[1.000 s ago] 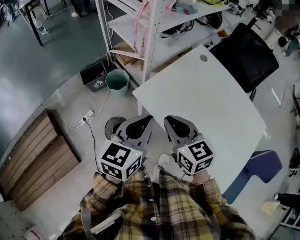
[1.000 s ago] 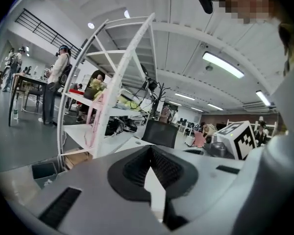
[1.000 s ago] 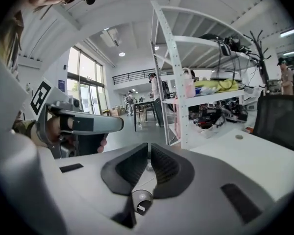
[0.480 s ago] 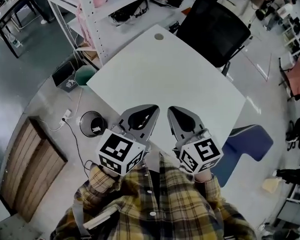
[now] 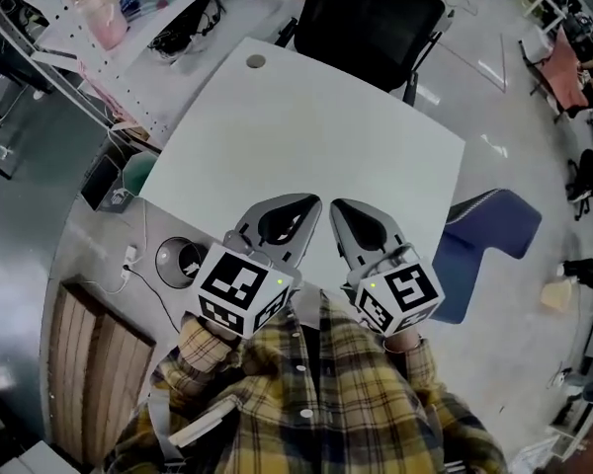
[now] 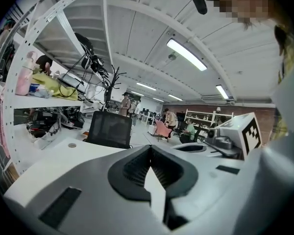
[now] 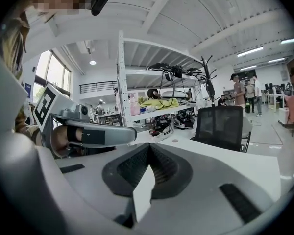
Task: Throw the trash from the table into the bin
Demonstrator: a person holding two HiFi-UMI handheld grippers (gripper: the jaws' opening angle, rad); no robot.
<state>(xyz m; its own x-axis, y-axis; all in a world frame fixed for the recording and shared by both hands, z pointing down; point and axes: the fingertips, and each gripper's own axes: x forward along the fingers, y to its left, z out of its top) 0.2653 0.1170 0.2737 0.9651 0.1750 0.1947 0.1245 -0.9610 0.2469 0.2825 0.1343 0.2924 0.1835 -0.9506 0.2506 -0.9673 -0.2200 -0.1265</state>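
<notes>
Fingers [image 6: 83, 185] of the left gripper [image 6: 149, 150] are pressed together along their whole length, the ribbed pads meeting in a closed seam with nothing caught between them. Those of the right gripper [image 7: 148, 150] stand the same way, tips joined and empty. From the head view both grippers hang side by side, just apart, over the near edge of the white table [image 5: 306, 136], noses aimed toward 12 o'clock and marker cubes toward 6 o'clock, close against a yellow plaid shirt [image 5: 316, 403].

On the floor at 9 o'clock from the left gripper stands the bin [image 5: 176, 262], round and dark, just off the table's near left corner. A small pale scrap [image 5: 191, 266] shows inside it, too small to tell what it is. A white cable [image 5: 133, 257] trails over the floor beside it.

A black mesh chair [image 5: 376, 18] is pushed up at the table's 12 o'clock side, and a blue seat [image 5: 489, 240] sits at 3 o'clock from the right gripper. A white metal rack [image 5: 99, 38] loaded with clutter fills the 10 o'clock corner, with a teal bucket [image 5: 136, 173] on the floor below it. Brown wooden boards [image 5: 89, 373] lie at 8 o'clock
</notes>
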